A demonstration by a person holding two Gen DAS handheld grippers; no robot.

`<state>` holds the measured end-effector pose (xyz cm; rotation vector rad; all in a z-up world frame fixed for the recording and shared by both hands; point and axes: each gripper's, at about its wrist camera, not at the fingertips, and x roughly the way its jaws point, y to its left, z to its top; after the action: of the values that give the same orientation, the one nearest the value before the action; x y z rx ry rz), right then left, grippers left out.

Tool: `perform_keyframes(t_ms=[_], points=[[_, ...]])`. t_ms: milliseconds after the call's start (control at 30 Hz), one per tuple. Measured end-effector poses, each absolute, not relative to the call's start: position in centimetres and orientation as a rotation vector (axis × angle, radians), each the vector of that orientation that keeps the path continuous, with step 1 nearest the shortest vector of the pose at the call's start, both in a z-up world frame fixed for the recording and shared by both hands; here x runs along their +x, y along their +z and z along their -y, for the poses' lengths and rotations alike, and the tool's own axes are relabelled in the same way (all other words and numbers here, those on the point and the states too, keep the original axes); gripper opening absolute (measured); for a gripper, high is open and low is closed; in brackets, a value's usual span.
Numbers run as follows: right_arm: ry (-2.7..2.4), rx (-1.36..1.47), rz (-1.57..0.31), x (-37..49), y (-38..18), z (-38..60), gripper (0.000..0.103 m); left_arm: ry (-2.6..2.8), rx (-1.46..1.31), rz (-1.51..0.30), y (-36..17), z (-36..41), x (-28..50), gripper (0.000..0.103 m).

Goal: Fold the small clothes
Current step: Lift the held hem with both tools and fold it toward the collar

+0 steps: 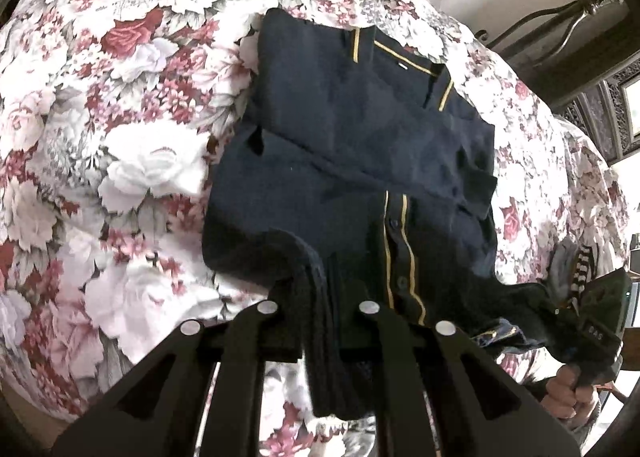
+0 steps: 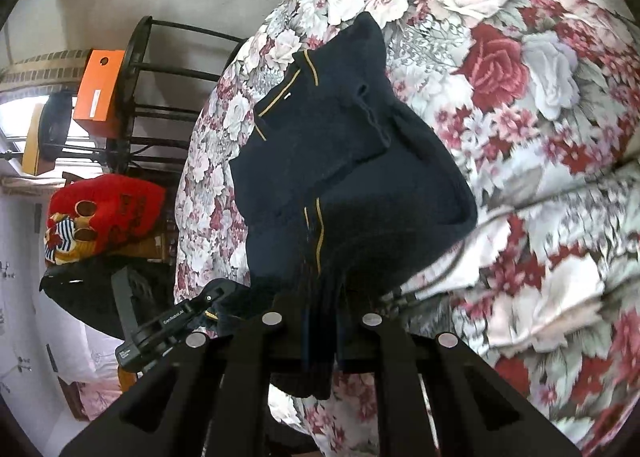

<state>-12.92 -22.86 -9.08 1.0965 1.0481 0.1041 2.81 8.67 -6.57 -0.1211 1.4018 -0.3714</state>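
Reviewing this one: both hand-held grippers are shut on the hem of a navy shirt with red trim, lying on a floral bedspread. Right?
Not quite: the trim is yellow, as the left wrist view shows. Otherwise yes: the left hand-held gripper and right hand-held gripper are shut on the navy shirt over the floral bedspread.

A floral bedspread (image 1: 132,105) in white, pink and red roses covers the bed and fills most of both views. A navy shirt (image 1: 360,161) with yellow trim lies on it at frame centre, partly folded, its near hem lifted off the cloth toward the bottom edge.
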Motion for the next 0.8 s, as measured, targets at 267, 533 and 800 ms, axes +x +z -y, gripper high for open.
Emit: perform_keyframes(t_ms=[267, 533, 800], points=[[0.103, 1.103, -1.044, -10.3, -9.1, 23.5, 0.009, -0.360, -0.144, -1.381, -6.2, -8.0, 5.2, 0.008], [0.094, 1.108, -1.027, -7.1, -8.9, 24.1, 0.010, -0.356, -0.174, -1.348, -5.5, -6.6, 8.4, 0.008], [0.081, 1.108, -1.011, -3.8, -8.7, 25.2, 0.010, -0.355, -0.216, -1.328, -5.0, -5.6, 11.5, 0.008]])
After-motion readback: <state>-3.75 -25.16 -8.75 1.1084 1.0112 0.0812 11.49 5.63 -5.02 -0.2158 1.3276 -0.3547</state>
